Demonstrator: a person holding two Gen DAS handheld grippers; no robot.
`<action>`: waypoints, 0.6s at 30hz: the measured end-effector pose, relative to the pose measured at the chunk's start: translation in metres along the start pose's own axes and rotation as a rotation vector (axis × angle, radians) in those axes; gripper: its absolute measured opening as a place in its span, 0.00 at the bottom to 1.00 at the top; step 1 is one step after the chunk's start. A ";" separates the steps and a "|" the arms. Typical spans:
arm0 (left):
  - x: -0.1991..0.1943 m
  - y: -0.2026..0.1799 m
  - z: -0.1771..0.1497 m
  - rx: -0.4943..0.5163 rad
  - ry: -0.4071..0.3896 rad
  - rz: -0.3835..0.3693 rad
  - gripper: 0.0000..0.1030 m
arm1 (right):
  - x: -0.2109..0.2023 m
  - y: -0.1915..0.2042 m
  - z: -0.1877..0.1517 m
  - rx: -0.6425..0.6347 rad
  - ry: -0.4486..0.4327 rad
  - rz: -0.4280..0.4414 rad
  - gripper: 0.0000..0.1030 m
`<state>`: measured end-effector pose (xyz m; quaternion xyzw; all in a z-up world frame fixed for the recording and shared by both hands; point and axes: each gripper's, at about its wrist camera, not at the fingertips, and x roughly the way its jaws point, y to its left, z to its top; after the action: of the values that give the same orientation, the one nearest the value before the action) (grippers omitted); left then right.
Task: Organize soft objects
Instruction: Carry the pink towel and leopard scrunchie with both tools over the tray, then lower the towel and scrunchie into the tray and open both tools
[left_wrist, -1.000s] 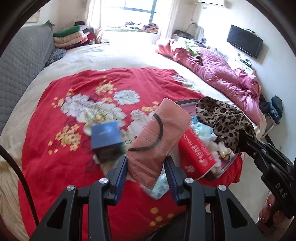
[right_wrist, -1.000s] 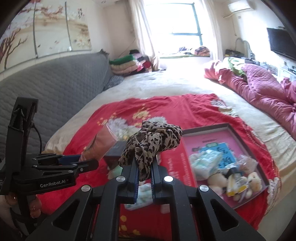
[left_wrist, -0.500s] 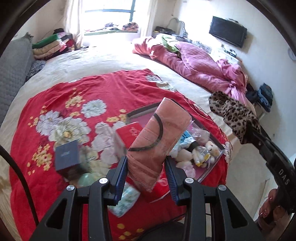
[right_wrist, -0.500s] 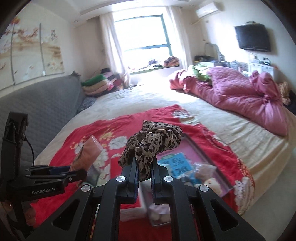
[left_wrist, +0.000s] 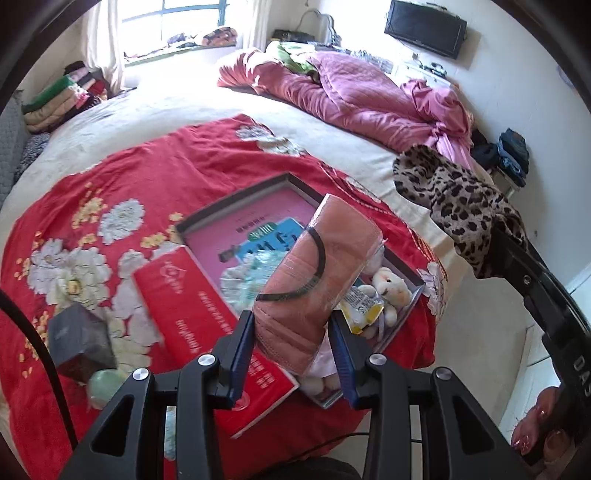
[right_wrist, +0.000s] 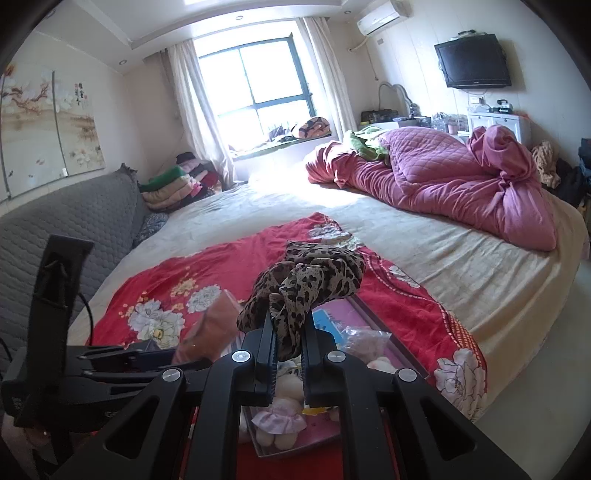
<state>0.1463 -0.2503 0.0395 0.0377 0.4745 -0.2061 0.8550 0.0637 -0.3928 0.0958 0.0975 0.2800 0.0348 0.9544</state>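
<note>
Both my grippers hold soft things above the box on the bed.

My left gripper (left_wrist: 293, 334) squeezes a pink wrapped towel (left_wrist: 317, 280) over the open box (left_wrist: 236, 201) full of small toys. My right gripper (right_wrist: 288, 341) is almost closed, pinching a spotted scarf (right_wrist: 306, 284) above the red blanket (right_wrist: 207, 269).

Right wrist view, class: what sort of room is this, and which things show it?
Most likely a home bedroom: a wide bed with a rumpled pink quilt, a grey padded headboard, and a wall-mounted television.
</note>
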 end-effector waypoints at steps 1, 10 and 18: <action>0.005 -0.003 0.001 0.003 0.008 0.000 0.39 | 0.002 -0.001 -0.001 -0.010 0.002 -0.009 0.10; 0.048 -0.022 0.001 0.031 0.105 0.013 0.39 | 0.018 -0.023 -0.007 0.015 0.017 -0.010 0.10; 0.067 -0.031 0.003 0.055 0.131 0.038 0.39 | 0.037 -0.042 -0.012 0.046 0.047 -0.022 0.10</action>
<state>0.1679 -0.3009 -0.0096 0.0837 0.5230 -0.1997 0.8244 0.0884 -0.4274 0.0577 0.1154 0.3039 0.0201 0.9455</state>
